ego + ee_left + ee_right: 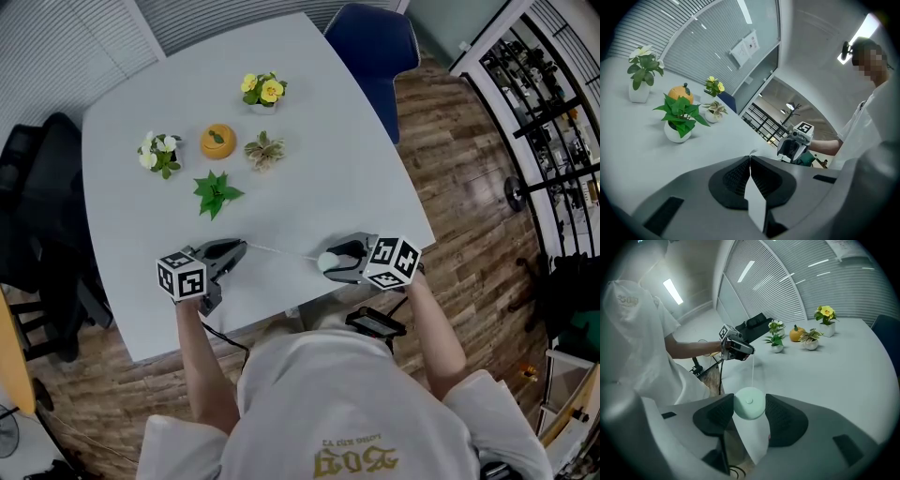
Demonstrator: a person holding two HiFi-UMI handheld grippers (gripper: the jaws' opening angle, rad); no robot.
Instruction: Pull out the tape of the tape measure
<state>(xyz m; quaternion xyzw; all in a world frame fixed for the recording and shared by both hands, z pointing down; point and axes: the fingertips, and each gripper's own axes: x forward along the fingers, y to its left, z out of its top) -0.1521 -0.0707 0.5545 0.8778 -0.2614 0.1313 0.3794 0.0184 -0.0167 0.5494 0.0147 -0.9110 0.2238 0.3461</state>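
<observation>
Pulling is partly done here: the right gripper [330,263] is clamping the round pale-green tape measure [749,403], its pads pressing on either side of the case with the jaws standing wide around it. The left gripper [236,249] is pinching its jaws fully together on the tape's end tab [752,153]. The thin white tape [278,251] is running taut between the two grippers, just above the table [328,112]. Taking the green plant [217,193] as landmark, the tape measure is sitting on the person's side of it and off to its right. The left gripper's tips are hovering just on the person's side of the plant, so the drawn-out tape is spanning the stretch from below the plant over to the case. The other small pots and the orange pumpkin [217,141] are sitting beyond the plant, well clear of the work. Judging progress: grip on both ends is done and a short length is already out. What is probably left is spreading the grippers further apart. How much tape is remaining inside the case cannot be told.
</observation>
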